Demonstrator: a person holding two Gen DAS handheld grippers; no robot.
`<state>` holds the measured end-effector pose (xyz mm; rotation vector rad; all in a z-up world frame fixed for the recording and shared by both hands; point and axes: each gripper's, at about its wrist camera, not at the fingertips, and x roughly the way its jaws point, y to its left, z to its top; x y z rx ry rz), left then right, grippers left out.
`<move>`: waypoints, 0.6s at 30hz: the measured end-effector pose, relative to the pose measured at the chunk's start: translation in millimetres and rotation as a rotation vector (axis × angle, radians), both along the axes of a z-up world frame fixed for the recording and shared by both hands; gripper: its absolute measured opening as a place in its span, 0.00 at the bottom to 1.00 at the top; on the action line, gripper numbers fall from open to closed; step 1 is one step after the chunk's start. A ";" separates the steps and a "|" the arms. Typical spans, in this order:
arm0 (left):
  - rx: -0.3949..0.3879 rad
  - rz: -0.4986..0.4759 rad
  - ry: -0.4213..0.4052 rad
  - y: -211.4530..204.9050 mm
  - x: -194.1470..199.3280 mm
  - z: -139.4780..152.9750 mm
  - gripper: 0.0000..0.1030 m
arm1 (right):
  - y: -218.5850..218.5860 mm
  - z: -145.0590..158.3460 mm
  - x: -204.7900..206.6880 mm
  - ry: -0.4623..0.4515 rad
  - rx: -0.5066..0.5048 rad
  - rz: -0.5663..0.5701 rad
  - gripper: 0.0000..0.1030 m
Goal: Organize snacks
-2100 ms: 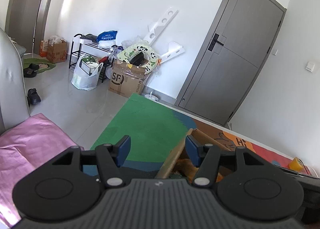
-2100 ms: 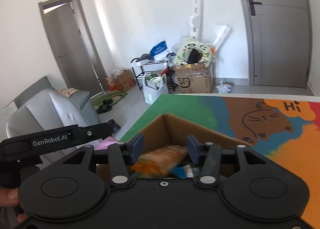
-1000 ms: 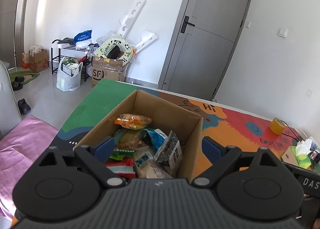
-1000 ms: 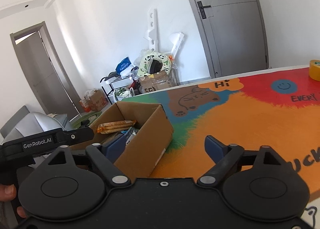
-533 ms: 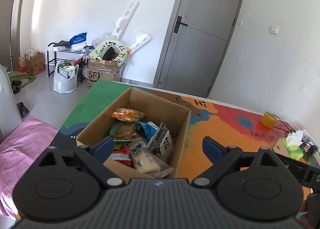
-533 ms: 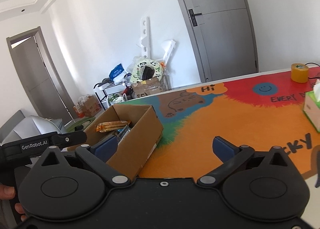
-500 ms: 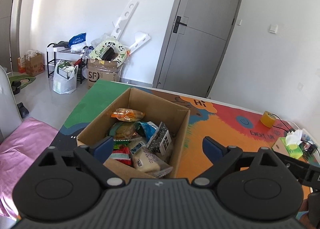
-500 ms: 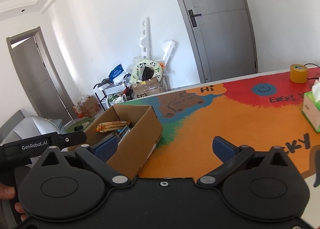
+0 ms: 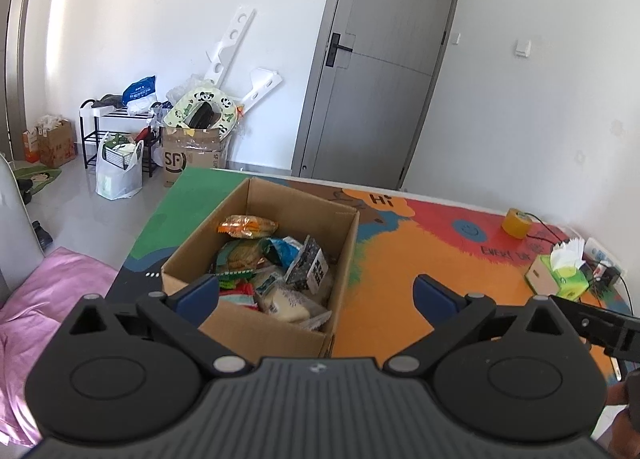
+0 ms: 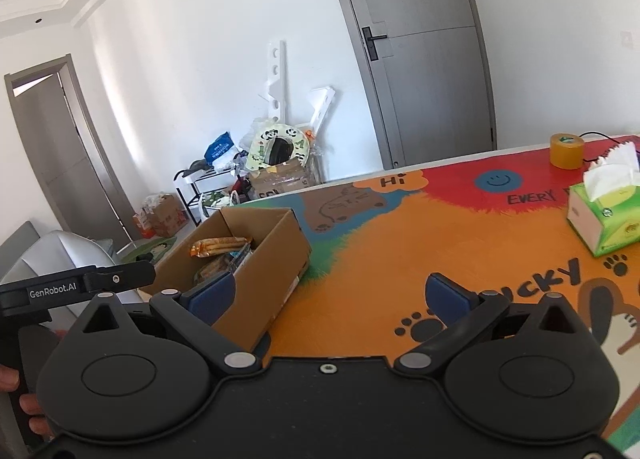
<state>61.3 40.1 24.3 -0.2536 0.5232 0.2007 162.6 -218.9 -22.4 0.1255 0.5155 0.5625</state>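
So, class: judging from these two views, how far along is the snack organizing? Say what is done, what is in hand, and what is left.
Done: the snacks, including the orange packet, sit piled in the cardboard box on the table.
In hand: nothing. The left gripper and right gripper both have jaws wide open and empty.
Left: whether more sorting is needed cannot be told; no snacks show outside the box.

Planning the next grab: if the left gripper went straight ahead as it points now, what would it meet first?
Probably the cardboard box of snacks, its near wall first; the left gripper is open and empty. Depth is uncertain.
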 end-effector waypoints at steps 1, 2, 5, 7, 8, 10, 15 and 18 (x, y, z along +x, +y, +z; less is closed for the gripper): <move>0.003 -0.005 0.000 0.5 -4.1 -0.2 1.00 | -1.6 0.1 -2.8 0.001 -0.002 -0.004 1.00; 0.007 -0.009 0.001 0.1 -6.5 0.7 1.00 | -3.3 0.5 -4.9 0.002 -0.002 -0.008 1.00; 0.026 -0.018 0.001 -1.6 -13.8 5.1 1.00 | -9.7 2.7 -13.5 0.000 -0.008 -0.025 1.00; 0.028 -0.022 -0.003 -1.1 -20.1 7.7 1.00 | -14.5 3.7 -18.4 0.007 -0.016 -0.046 1.00; 0.024 -0.021 -0.004 -0.7 -24.0 8.6 1.00 | -17.3 4.0 -21.6 0.007 -0.016 -0.050 1.00; 0.022 -0.026 -0.007 -1.7 -32.7 9.8 1.00 | -22.5 3.9 -28.2 0.016 -0.022 -0.056 1.00; 0.034 -0.020 -0.027 -5.3 -53.0 12.7 1.00 | -31.5 1.8 -45.8 0.011 -0.022 -0.103 1.00; 0.024 -0.025 -0.011 -7.6 -54.3 11.5 1.00 | -32.7 1.1 -52.2 0.014 -0.029 -0.082 1.00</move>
